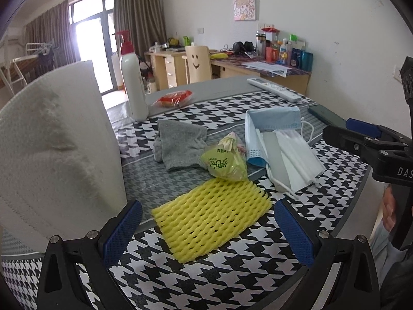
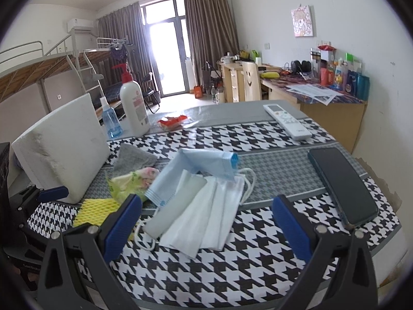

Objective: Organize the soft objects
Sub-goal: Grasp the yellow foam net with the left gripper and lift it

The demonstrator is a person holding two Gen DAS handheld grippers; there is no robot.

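A yellow foam net lies flat on the houndstooth table, just ahead of my open, empty left gripper. Behind it sit a green plastic bag, a grey cloth and a pile of blue and white face masks. A white foam block stands at the left. My right gripper is open and empty, its fingers either side of the near end of the face masks. The net, the bag, the cloth and the block lie to its left.
A white pump bottle, a red packet and a white remote sit at the table's far side. A dark phone lies at the right near the edge. A blue spray bottle stands behind the block.
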